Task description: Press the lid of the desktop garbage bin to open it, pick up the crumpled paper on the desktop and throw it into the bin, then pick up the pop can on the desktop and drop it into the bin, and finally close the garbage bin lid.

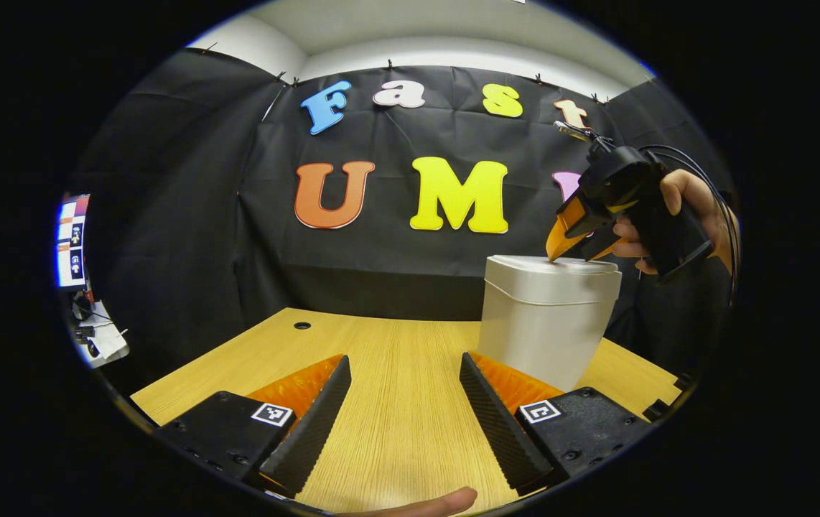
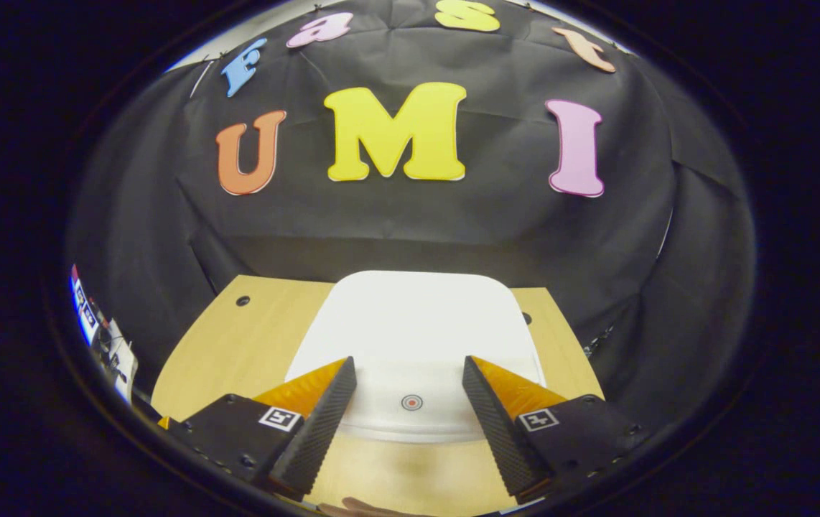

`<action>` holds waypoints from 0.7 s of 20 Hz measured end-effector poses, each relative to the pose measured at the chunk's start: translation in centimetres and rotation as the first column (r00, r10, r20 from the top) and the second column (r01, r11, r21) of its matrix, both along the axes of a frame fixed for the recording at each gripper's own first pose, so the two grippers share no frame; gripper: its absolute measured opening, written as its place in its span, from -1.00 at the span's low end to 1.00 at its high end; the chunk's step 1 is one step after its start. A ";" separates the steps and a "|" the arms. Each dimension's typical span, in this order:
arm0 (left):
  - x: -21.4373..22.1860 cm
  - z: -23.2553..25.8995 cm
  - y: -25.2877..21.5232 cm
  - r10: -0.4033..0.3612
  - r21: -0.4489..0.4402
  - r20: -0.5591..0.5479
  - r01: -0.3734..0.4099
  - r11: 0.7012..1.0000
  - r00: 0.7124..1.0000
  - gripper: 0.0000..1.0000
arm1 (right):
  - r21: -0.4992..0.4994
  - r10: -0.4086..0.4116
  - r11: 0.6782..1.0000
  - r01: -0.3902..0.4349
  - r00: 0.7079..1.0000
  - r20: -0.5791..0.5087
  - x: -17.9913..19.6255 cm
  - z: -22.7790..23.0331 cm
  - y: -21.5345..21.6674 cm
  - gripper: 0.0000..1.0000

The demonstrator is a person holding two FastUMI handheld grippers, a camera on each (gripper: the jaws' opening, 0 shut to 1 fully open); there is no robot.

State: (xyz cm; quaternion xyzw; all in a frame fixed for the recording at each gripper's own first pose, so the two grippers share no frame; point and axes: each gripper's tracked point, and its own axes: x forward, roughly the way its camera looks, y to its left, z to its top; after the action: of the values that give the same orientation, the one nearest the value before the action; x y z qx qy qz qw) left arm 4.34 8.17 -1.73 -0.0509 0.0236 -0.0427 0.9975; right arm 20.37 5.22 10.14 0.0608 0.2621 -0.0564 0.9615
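Observation:
The white desktop garbage bin (image 1: 546,330) stands on the wooden table (image 1: 395,402), right of centre in the left gripper view, with its lid (image 1: 550,267) down. A hand holds my right gripper (image 1: 568,255) tilted down over the lid, fingertips at or just above its top; I cannot tell if they touch. In the right gripper view the lid (image 2: 410,323) lies directly below, with a small red ring mark (image 2: 411,402) between the fingers of my open right gripper (image 2: 408,368). My left gripper (image 1: 404,366) hovers open over bare table, left of the bin.
A round cable hole (image 1: 302,325) sits near the table's far left edge, and another hole (image 2: 243,300) shows left of the bin. Equipment and papers (image 1: 94,337) lie beyond the table's left side. The black cloth wall stands close behind the bin.

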 end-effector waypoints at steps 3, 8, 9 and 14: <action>-0.2 0.1 -0.5 -0.013 0.001 0.005 0.013 1.000 1.000 0.97 | 0.015 -0.012 1.000 0.012 1.000 -0.006 -0.9 -0.1 0.0 0.89; -0.6 0.5 0.1 0.002 0.016 0.012 -0.002 1.000 1.000 0.96 | 0.048 0.005 0.999 -0.008 0.998 0.059 -1.6 -0.8 0.1 0.94; -0.7 0.8 0.3 0.005 0.018 0.020 -0.005 1.000 1.000 0.96 | 0.055 0.010 0.998 -0.013 0.998 0.064 -1.7 -0.7 0.0 0.94; -0.8 1.1 0.9 0.021 0.016 0.031 -0.022 1.000 0.999 0.96 | 0.059 -0.027 0.998 0.020 0.994 0.110 -2.1 -1.8 0.0 0.94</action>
State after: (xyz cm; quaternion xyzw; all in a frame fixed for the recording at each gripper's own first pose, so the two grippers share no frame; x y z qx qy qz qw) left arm 3.51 9.06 -0.66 -0.0425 0.0078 -0.0325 0.9985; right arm 18.28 5.24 8.36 0.0948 0.2092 -0.0567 0.9716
